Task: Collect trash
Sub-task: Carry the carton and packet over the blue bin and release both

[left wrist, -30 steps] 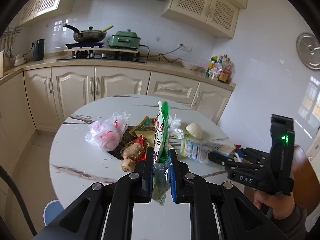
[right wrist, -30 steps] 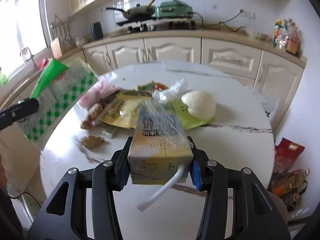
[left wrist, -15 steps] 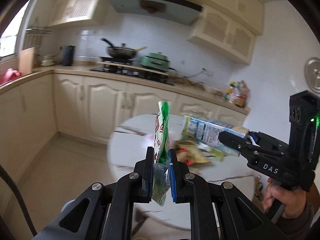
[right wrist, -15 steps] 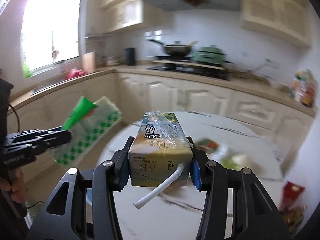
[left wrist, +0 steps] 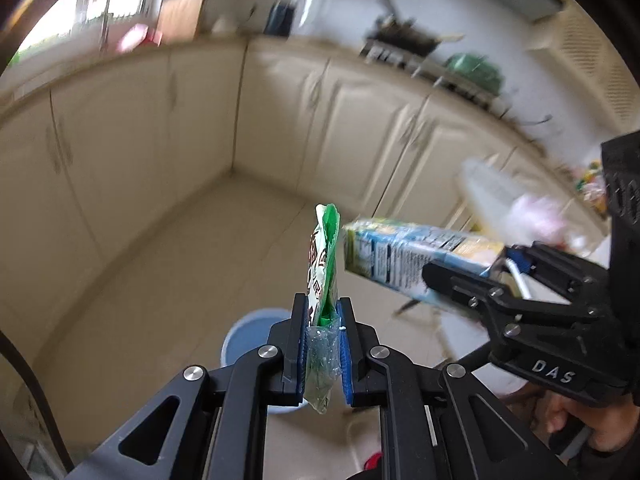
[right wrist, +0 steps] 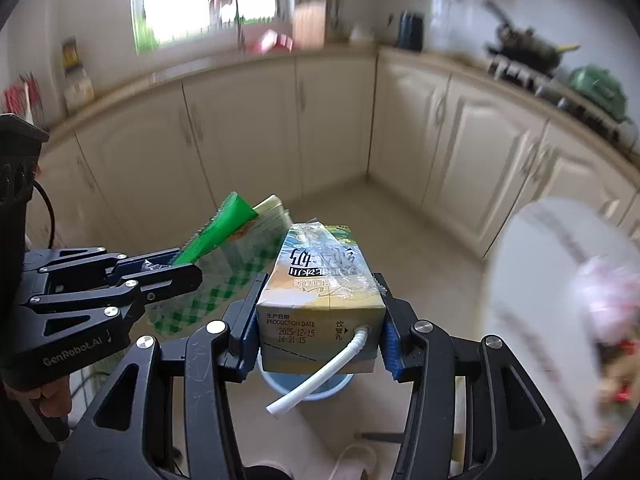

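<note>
Milk carton, straw poking out, sits clamped in the right gripper; left gripper pinches a green wrapper tight. Below both, a blue bin stands on the floor; cream cabinets lie beyond.

Both grippers swung off the round table, now blurred at right of frame, toward the floor; a blue bin came into view at lower centre.

Milk carton reads "PRODUCTION DATE", seemingly 2025/12/15; right gripper "DAS".
</note>
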`<state>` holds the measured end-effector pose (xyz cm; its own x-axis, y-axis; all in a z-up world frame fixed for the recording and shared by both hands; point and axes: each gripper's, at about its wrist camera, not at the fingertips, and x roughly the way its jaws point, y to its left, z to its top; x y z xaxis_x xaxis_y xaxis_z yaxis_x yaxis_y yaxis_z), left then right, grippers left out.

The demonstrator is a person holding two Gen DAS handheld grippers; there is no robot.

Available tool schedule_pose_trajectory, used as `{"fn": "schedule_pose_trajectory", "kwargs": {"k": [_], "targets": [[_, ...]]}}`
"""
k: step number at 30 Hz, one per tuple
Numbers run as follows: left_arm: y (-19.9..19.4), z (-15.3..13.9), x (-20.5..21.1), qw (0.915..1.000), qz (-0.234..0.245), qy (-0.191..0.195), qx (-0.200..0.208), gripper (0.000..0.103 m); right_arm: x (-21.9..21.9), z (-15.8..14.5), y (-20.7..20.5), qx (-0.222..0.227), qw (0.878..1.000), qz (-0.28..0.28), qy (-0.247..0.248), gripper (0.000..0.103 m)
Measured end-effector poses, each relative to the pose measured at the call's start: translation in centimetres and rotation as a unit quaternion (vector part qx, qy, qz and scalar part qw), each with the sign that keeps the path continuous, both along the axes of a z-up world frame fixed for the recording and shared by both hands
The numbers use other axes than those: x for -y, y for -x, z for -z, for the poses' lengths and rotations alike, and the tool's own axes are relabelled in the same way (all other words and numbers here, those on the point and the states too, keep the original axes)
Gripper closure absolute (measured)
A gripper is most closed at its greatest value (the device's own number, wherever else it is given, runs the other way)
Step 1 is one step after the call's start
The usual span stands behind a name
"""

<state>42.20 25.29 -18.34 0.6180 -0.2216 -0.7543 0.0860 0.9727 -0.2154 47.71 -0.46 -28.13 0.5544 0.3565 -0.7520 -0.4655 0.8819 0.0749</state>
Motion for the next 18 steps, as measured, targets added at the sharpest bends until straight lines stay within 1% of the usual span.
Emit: {"fn": "schedule_pose_trajectory", "kwargs": {"k": [2, 3, 5, 6, 8, 10, 12, 13, 14, 15, 16, 18], "targets": [[-1.6, 2.8, -0.7, 0.9992, -0.005, 0.008, -0.039, 0.093, -1.0, 3.2, -1.3, -0.028, 1.0, -0.003, 0.009, 0.057], [-2.4, 4.9, -1.0, 0.9979, -0.008, 0.007, -0.064, 0.093, -1.2, 5.0, -1.9, -0.047, 0.999, -0.004, 0.014, 0.057], [-3.9, 7.8, -1.3, 0.9953, -0.01, 0.005, -0.096, 0.093, -1.7, 8.9, -3.4, -0.086, 0.996, -0.001, 0.013, 0.057], [-4.8, 9.9, -1.3, 0.9927, -0.009, 0.011, -0.119, 0.093, -1.9, 11.1, -4.4, -0.11, 0.994, 0.001, 0.017, 0.057], [-6.6, 13.0, -1.6, 0.9878, -0.004, 0.018, -0.154, 0.093, -1.8, 14.3, -5.7, -0.139, 0.99, 0.004, 0.017, 0.057], [-8.0, 15.2, -1.3, 0.9845, -0.003, 0.005, -0.176, 0.093, -1.9, 17.3, -6.6, -0.164, 0.986, 0.006, 0.026, 0.057], [-9.5, 17.2, -1.4, 0.9804, -0.002, 0.015, -0.197, 0.093, -1.8, 20.3, -7.7, -0.189, 0.982, 0.007, 0.027, 0.057], [-10.6, 18.1, -1.3, 0.977, -0.005, 0.016, -0.213, 0.092, -1.8, 21.7, -8.3, -0.202, 0.979, 0.01, 0.03, 0.057], [-11.4, 19.1, -1.3, 0.9739, -0.008, 0.009, -0.227, 0.092, -1.8, 22.6, -8.6, -0.209, 0.977, 0.011, 0.03, 0.057], [-12.1, 19.5, -1.3, 0.9723, -0.011, 0.004, -0.233, 0.092, -1.7, 23.9, -9.1, -0.219, 0.975, 0.014, 0.032, 0.057], [-12.9, 20.1, -1.4, 0.9706, -0.016, -0.005, -0.24, 0.09, -1.7, 24.6, -9.3, -0.226, 0.973, 0.016, 0.033, 0.057], [-14.1, 21.0, -1.6, 0.9685, -0.021, -0.015, -0.248, 0.076, -1.8, 26.1, -10.0, -0.242, 0.97, 0.019, 0.028, 0.057]]}}
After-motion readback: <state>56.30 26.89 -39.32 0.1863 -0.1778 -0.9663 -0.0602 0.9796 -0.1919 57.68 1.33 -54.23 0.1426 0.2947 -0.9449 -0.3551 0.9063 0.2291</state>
